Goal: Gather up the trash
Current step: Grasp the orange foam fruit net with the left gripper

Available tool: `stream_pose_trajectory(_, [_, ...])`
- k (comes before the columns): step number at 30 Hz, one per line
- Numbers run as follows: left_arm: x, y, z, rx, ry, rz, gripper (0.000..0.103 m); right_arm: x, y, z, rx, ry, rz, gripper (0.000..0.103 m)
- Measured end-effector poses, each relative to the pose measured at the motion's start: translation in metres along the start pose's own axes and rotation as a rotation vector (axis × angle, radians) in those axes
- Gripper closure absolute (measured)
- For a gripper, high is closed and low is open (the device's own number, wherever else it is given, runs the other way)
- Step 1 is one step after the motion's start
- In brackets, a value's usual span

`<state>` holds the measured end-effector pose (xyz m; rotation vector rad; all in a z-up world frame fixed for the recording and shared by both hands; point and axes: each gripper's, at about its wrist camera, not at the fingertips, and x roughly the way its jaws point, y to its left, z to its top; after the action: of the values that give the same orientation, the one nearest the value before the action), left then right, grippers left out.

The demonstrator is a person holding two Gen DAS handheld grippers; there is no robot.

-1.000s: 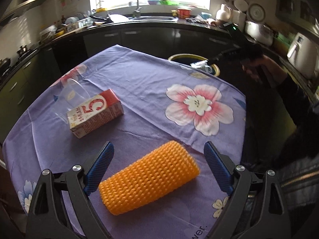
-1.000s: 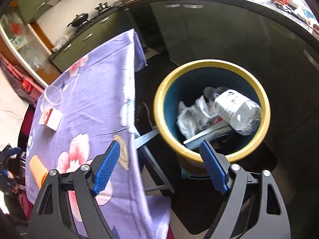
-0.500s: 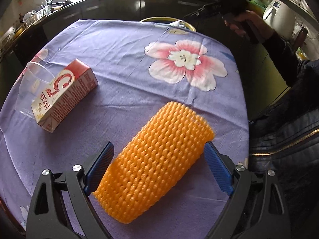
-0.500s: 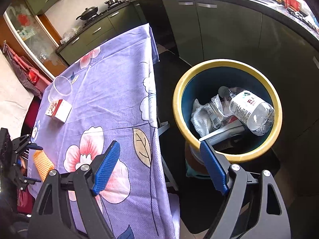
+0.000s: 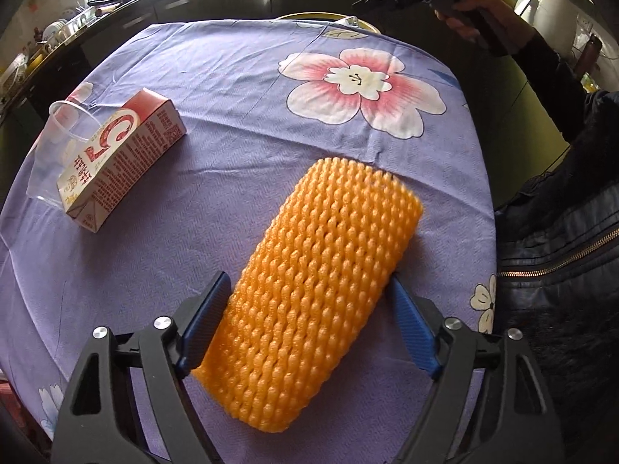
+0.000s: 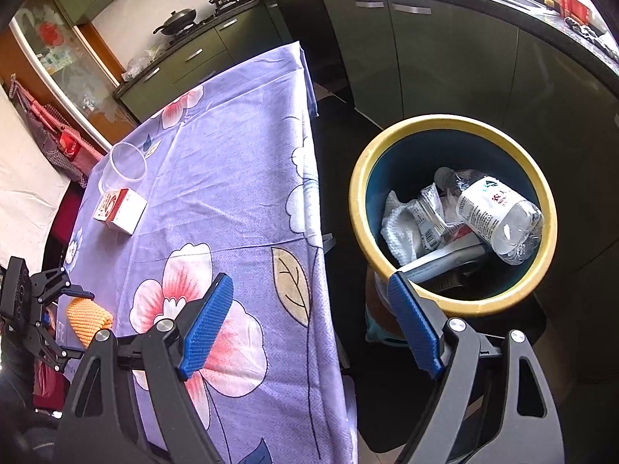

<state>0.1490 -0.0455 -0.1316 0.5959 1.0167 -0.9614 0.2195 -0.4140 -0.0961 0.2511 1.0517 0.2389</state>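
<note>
An orange foam net sleeve (image 5: 321, 294) lies on the purple flowered tablecloth (image 5: 232, 77). My left gripper (image 5: 307, 278) straddles its near half. Its jaws are closing, the blue pads just meet the sleeve's sides, and the foam shows no squeeze. From the right wrist view the same sleeve (image 6: 87, 319) sits in that gripper (image 6: 58, 309) at the table's far left end. My right gripper (image 6: 309, 278) hangs open and empty over the table edge beside the yellow-rimmed bin (image 6: 456, 120), which holds a plastic bottle (image 6: 499, 212) and wrappers.
A red and white carton (image 5: 120, 158) lies on its side against a clear plastic cup (image 5: 58, 131) at the table's left. The person's dark sleeve (image 5: 541, 69) and jacket fill the right. Dark kitchen cabinets (image 6: 425, 58) ring the table and bin.
The left gripper has sunk onto the orange sleeve and its jaws have narrowed around it. The right gripper's view has drifted from the bin toward the table; its jaws stayed the same.
</note>
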Motion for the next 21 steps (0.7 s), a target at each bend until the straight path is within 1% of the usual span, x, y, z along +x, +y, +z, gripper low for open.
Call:
stream_pose_trajectory(9, [-0.004, -0.01, -0.002, -0.097, 0.029, 0.081, 0.037, 0.002, 0.002, -0.001, -0.005, 0.005, 0.005, 0.022])
stream_pose_trajectory(10, [-0.004, -0.012, -0.002, -0.111, 0.034, 0.088, 0.04, 0.002, 0.002, -0.002, -0.005, 0.005, 0.006, 0.022])
stream_pose_trajectory(15, [-0.007, -0.016, -0.004, -0.191, 0.045, 0.1, 0.047, 0.002, 0.006, -0.004, -0.01, 0.003, 0.017, 0.022])
stream_pose_trajectory(17, [-0.008, -0.016, -0.004, -0.209, 0.045, 0.108, 0.051, 0.002, 0.007, -0.005, -0.013, 0.001, 0.022, 0.022])
stream_pose_trajectory(18, [-0.008, -0.015, -0.004, -0.219, 0.045, 0.112, 0.055, 0.001, 0.008, -0.005, -0.016, 0.0, 0.025, 0.022])
stream_pose_trajectory(19, [-0.009, -0.014, -0.004, -0.231, 0.044, 0.114, 0.062, 0.0, 0.008, -0.006, -0.017, -0.002, 0.026, 0.022])
stream_pose_trajectory(21, [-0.01, -0.011, -0.004, -0.256, 0.043, 0.121, 0.072, -0.002, 0.007, -0.007, -0.016, -0.005, 0.029, 0.022])
